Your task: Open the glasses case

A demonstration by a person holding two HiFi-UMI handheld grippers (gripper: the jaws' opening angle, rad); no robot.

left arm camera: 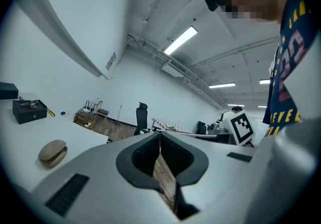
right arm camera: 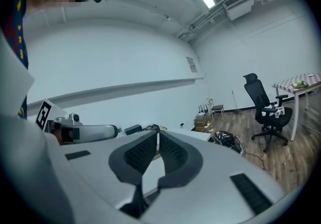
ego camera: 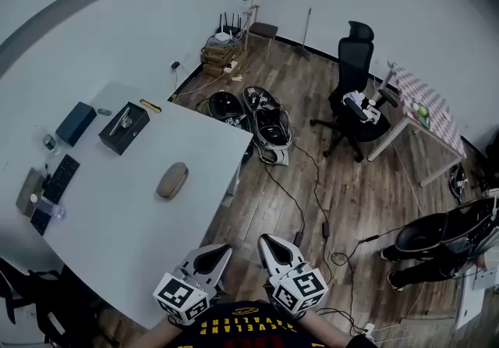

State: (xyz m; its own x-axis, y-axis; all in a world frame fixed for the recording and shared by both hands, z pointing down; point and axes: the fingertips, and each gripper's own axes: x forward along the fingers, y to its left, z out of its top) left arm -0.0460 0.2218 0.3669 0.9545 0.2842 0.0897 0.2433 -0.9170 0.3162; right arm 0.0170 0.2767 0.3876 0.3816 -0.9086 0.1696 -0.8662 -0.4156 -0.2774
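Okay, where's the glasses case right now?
In the head view the tan glasses case lies on the white table, left of centre, near the table's right edge and just below the black box.

A white table (ego camera: 117,218) carries a tan glasses case (ego camera: 172,180), black box (ego camera: 124,128), blue box (ego camera: 76,122) and keyboard (ego camera: 61,178).

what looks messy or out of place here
Black bags lie heaped on the wooden floor beside the white table, with loose black cables trailing across the floor, probably a trip hazard.
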